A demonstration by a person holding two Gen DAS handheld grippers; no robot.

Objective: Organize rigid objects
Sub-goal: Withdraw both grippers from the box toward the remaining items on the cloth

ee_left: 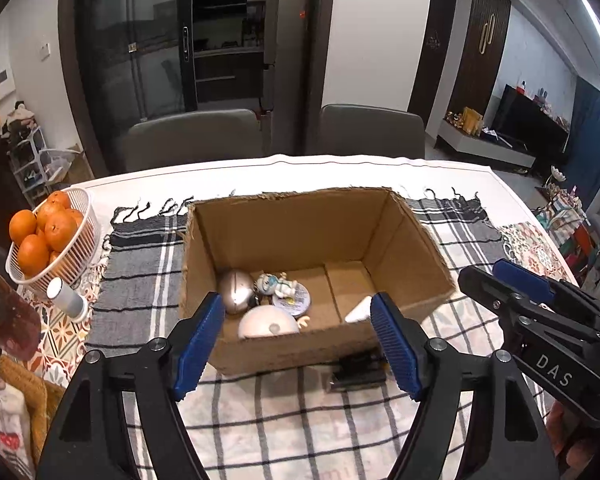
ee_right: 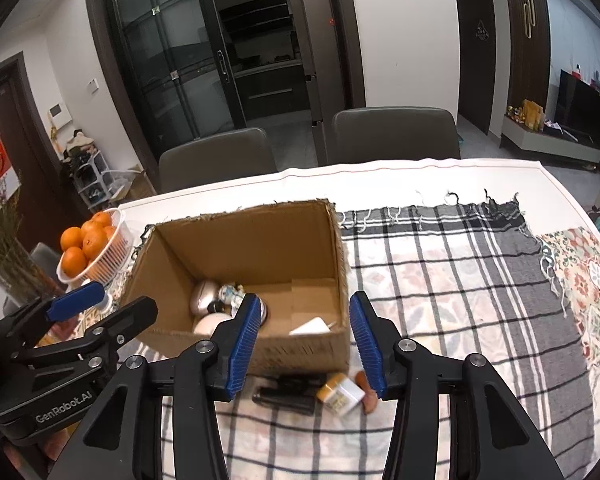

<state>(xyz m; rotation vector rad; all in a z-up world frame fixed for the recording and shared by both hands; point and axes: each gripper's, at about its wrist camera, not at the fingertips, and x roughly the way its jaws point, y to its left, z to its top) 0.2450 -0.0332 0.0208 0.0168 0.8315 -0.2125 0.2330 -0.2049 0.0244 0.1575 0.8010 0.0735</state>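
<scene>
An open cardboard box (ee_left: 284, 232) (ee_right: 256, 240) stands on a plaid cloth. Inside lie a silver ball (ee_left: 236, 291), a small figurine (ee_left: 274, 283), a round tin (ee_left: 292, 300), a white dome (ee_left: 267, 323) and a white block (ee_left: 359, 309). In front of the box lie a black stapler-like object (ee_left: 358, 372) (ee_right: 290, 392), a small white and yellow bottle (ee_right: 340, 394) and a brown piece (ee_right: 366, 392). My left gripper (ee_left: 298, 340) is open and empty in front of the box. My right gripper (ee_right: 304, 344) is open and empty above the loose items.
A white basket of oranges (ee_left: 48, 236) (ee_right: 94, 246) stands left of the box, with a small white cylinder (ee_left: 66, 294) beside it. Dried flowers (ee_right: 0, 232) stand at the far left. Two grey chairs (ee_left: 276, 128) are behind the table.
</scene>
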